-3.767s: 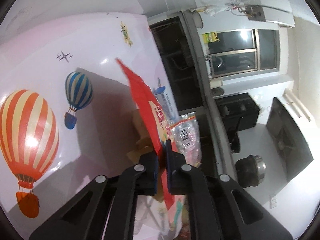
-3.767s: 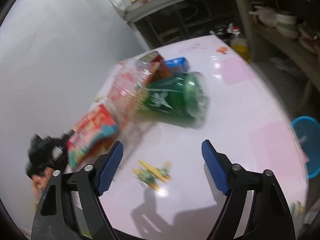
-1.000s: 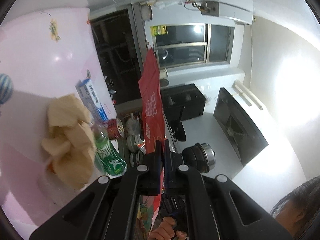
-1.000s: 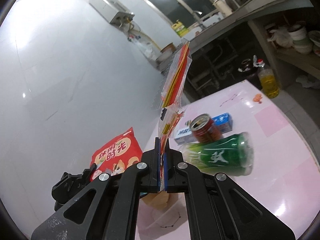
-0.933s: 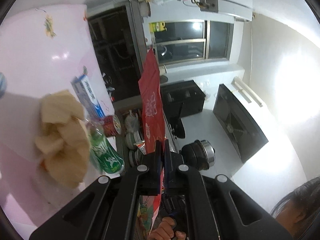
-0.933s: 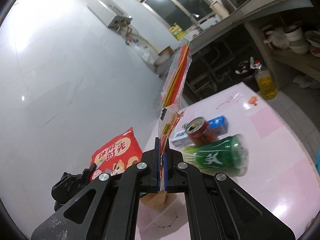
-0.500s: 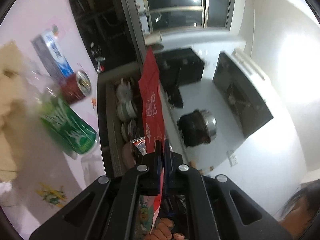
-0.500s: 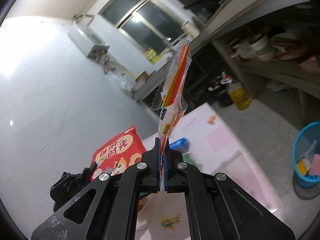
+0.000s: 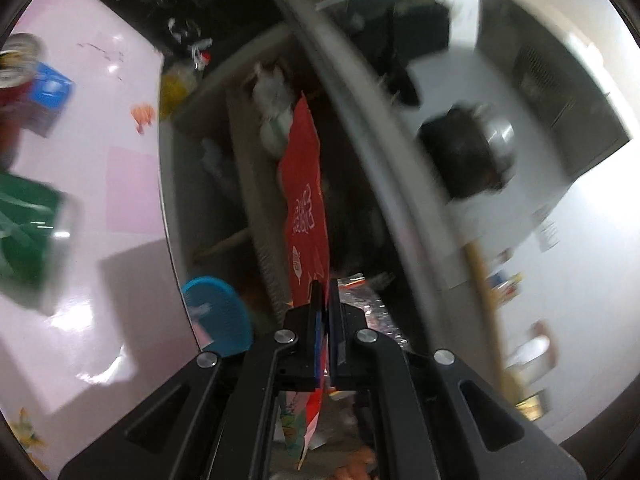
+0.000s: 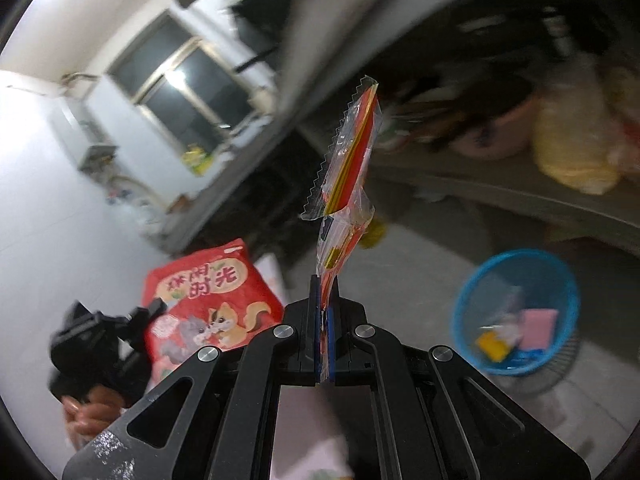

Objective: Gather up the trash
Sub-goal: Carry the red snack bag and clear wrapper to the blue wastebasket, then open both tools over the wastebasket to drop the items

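Observation:
My left gripper [image 9: 323,292] is shut on a red snack bag [image 9: 306,208] that stands edge-on above its jaws. The same red snack bag [image 10: 208,296], printed with cartoon animals, shows face-on at the left of the right wrist view, with the left gripper [image 10: 158,306] black beside it. My right gripper [image 10: 325,286] is shut on a clear plastic wrapper [image 10: 348,168] with red and yellow print, held upright. A blue mesh waste basket [image 10: 516,312] with some scraps inside stands on the floor to the right; the basket [image 9: 218,316] also appears past the table edge in the left wrist view.
The pink table [image 9: 100,184] carries a green bottle [image 9: 24,220], a red can [image 9: 14,72] and a blue box [image 9: 50,96] at the left. A dark shelf unit [image 10: 500,128] with bowls and bags lies behind the basket. A hand [image 10: 92,412] grips the left tool.
Both grippers have swung away from the table toward the floor side. The blue basket has come into both views, and the bottle, can and box have slid to the left edge.

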A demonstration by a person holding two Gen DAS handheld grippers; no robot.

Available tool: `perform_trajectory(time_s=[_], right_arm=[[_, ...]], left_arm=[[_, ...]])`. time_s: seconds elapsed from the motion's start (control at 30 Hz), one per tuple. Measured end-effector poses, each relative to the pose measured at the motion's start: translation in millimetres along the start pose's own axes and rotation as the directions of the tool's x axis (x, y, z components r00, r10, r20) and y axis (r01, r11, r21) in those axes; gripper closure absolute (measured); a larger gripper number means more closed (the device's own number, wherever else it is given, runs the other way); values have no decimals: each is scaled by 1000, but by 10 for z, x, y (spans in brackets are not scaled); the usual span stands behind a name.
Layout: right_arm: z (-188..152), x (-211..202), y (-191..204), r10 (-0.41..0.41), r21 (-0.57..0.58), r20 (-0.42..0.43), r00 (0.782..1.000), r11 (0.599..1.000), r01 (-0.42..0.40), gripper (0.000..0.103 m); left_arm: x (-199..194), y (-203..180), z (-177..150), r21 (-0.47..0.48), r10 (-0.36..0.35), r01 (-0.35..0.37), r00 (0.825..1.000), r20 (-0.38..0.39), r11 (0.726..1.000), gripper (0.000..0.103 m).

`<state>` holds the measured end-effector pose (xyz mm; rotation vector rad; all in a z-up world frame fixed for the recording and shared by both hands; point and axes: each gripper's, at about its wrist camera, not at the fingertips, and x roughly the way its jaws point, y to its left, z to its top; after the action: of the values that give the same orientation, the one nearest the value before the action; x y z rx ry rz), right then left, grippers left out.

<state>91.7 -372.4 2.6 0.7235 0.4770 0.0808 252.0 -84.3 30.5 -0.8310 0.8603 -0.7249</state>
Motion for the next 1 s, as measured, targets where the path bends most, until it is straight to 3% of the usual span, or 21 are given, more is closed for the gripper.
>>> perform_trajectory(time_s=[0.13, 0.3, 0.6, 0.73, 0.77, 0.83, 0.87, 0.93, 1.0], right_arm=[[-44, 27, -445, -111, 41, -30, 993, 993, 112, 102], [-146, 187, -909, -198, 104, -98, 975, 973, 208, 102], [-353, 650, -1617, -287, 198, -238, 928, 921, 336, 102], [-361, 852, -1802, -322, 205, -262, 910, 903, 379, 100], [-359, 900, -1834, -328, 204, -266, 906, 900, 386, 95], [-405, 1045, -1989, -370, 192, -297, 880, 880, 435, 87], [-456, 1128, -2111, -387, 187, -327, 862, 867, 461, 76], [-528, 1167, -2224, -432, 167, -357, 828, 843, 512, 74], [-579, 1112, -2273, -455, 159, -367, 811, 829, 537, 71]], left_arm=[[652, -106, -4, 86, 140, -130, 983, -120, 988, 101], [1476, -64, -75, 162, 253, -218, 936, -244, 962, 101], [2730, 144, -290, 330, 446, -330, 807, -388, 884, 101], [3185, 161, -365, 403, 496, -337, 767, -406, 851, 101], [3292, 194, -384, 425, 510, -337, 758, -407, 840, 99], [3478, 279, -406, 466, 546, -352, 739, -395, 812, 86], [3522, 292, -420, 469, 556, -361, 735, -389, 806, 78], [3591, 369, -429, 453, 550, -362, 730, -405, 815, 76], [3601, 416, -424, 427, 533, -355, 728, -432, 832, 75]])
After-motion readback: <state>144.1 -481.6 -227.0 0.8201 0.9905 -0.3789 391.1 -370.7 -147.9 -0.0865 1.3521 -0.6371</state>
